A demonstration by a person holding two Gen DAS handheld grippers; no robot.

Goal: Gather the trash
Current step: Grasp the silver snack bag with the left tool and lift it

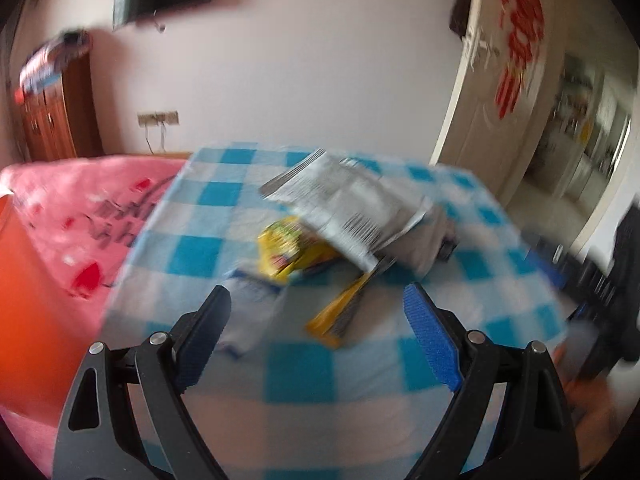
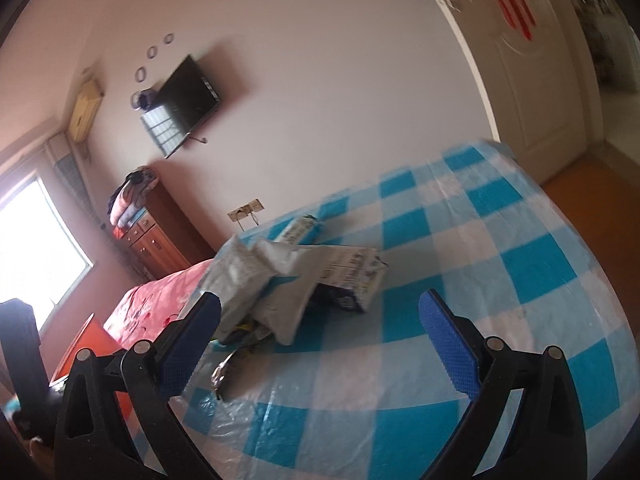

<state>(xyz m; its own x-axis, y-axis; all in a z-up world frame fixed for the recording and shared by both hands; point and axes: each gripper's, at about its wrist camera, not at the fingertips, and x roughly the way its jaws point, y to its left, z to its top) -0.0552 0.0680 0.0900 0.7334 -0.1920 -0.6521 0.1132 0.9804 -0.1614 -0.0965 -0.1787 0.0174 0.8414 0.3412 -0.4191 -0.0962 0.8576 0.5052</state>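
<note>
Trash: a heap of wrappers on the checked cloth [image 1: 304, 376], toward the cloth's left edge, the side by the bed. A grey pouch [image 1: 352, 208] lies on top, a yellow wrapper [image 1: 284, 248] under it, a yellow strip [image 1: 340, 316] nearer me, and a white bag [image 1: 252, 312] nearest the left edge. The right view shows a box [image 2: 352, 276] behind a crumpled grey bag [image 2: 260, 280], plus something small and dark near the cloth's near edge that I can't make out.

My left gripper [image 1: 320, 300]: jaws spread wide, nothing between them, hanging over the yellow strip and white bag without touching.

My right gripper [image 2: 320, 312]: jaws also spread wide and empty, aimed at the bare cloth beside the heap.

Risk: the pieces overlap, so I judge that a pinch on one could drag its neighbours or tip the pouch off the left edge. The wrappers look thin and slick, so I may also catch the cloth itself. The left view is blurred, so my aim is unsure.

Surface: blue-and-white checks under a glossy film.

Room: pink bed [image 1: 76, 216] along the left edge, wooden cabinet [image 2: 160, 232], wall TV [image 2: 188, 100], white door [image 1: 500, 92], bright window [image 2: 36, 244].
</note>
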